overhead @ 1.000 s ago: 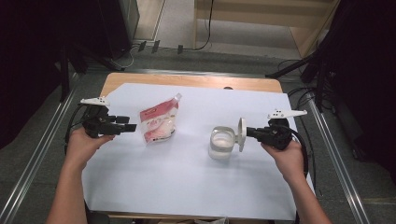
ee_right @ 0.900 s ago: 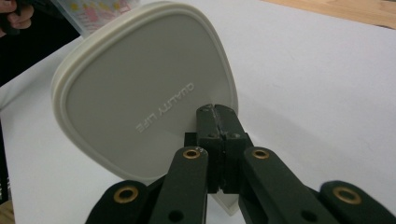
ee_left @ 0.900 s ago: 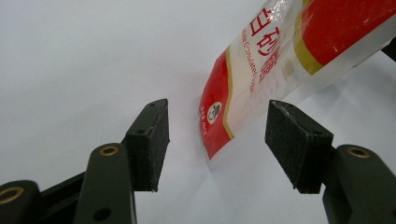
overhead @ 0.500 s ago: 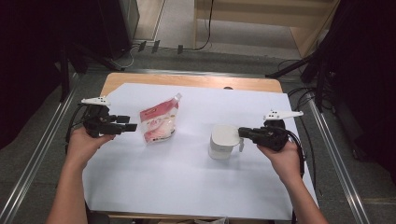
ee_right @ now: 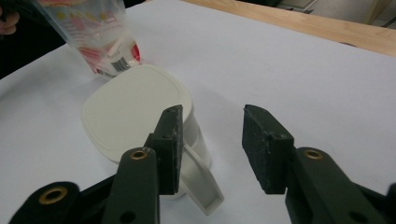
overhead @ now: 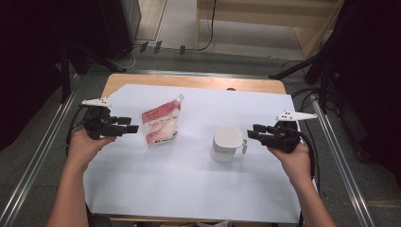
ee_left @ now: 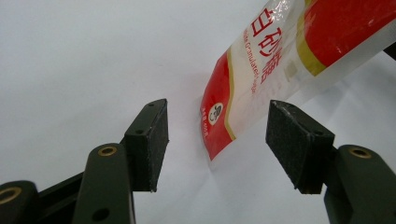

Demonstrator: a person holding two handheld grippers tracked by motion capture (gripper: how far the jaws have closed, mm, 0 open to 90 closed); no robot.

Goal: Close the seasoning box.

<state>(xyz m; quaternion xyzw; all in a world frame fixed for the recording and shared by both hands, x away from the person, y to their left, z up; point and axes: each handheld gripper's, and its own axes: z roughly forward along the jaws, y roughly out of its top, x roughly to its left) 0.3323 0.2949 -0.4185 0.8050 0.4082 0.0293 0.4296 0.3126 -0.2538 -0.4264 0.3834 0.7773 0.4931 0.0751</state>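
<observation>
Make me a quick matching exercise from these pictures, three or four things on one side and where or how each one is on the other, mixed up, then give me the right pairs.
Things:
1. sugar pouch
2. lidded container
3. left tongs
4. right tongs

States:
A. open, just been opening, beside the container's handle
B. red and white, lying on the white sheet
C. open, pointing at the pouch's edge
D. white, lid on, standing upright

Pairs: 1-B, 2-D, 3-C, 4-A

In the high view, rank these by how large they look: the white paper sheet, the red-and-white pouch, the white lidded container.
1. White paper sheet, by far the largest.
2. Red-and-white pouch.
3. White lidded container, which looks only a little smaller than the pouch; that order is unsure.
</observation>
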